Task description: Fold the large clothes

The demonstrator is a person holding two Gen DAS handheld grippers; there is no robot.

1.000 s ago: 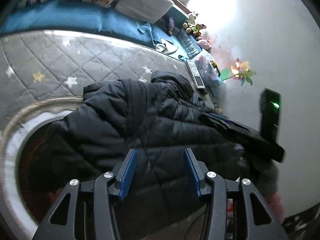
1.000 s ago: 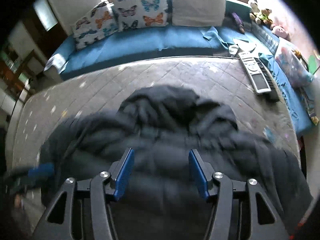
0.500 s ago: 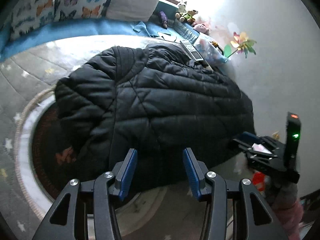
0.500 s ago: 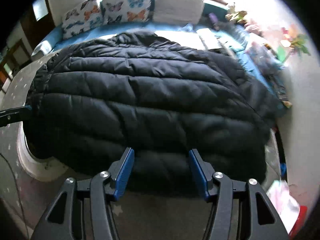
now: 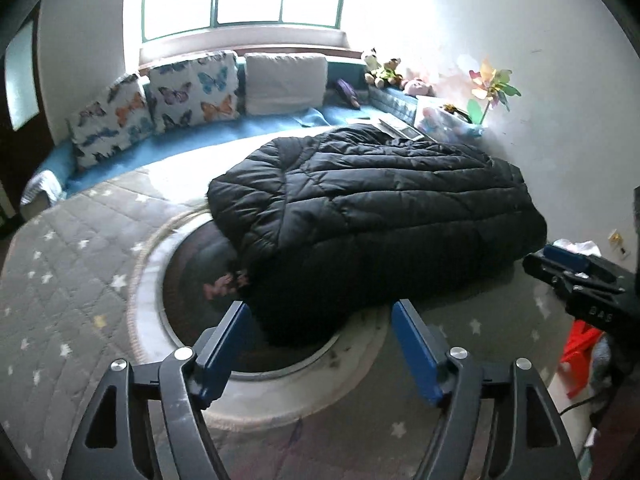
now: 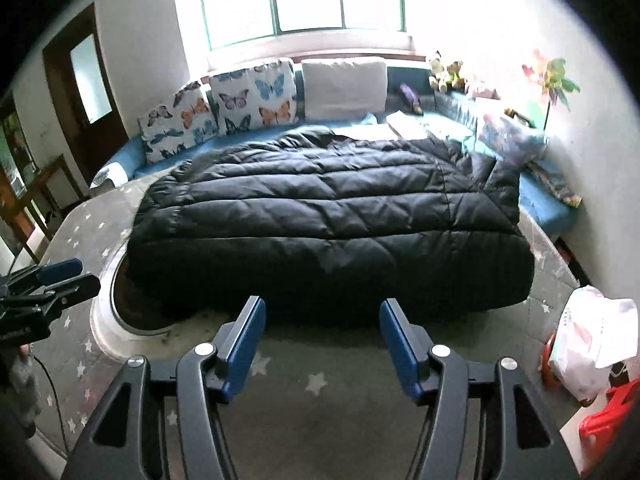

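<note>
A large black puffer jacket (image 5: 380, 216) lies folded in a thick block on the grey star-patterned mat (image 5: 60, 280), partly over a round rug (image 5: 192, 320). In the right wrist view the jacket (image 6: 328, 224) fills the middle. My left gripper (image 5: 320, 320) is open and empty, held back from the jacket's near edge. My right gripper (image 6: 322, 316) is open and empty, just short of the jacket's near edge. The right gripper shows at the right of the left wrist view (image 5: 576, 276); the left gripper shows at the left of the right wrist view (image 6: 48, 280).
A blue bench (image 5: 180, 144) with butterfly cushions (image 5: 192, 88) and a white cushion (image 5: 284, 80) runs under the window. Toys and a paper pinwheel (image 5: 492, 84) stand at the right wall. A white bag (image 6: 592, 336) and red items (image 6: 612, 412) lie at the right.
Both grippers have pulled back and up from the jacket; a second ago they were right over it. The jacket now lies as a folded block and more of the room shows.
</note>
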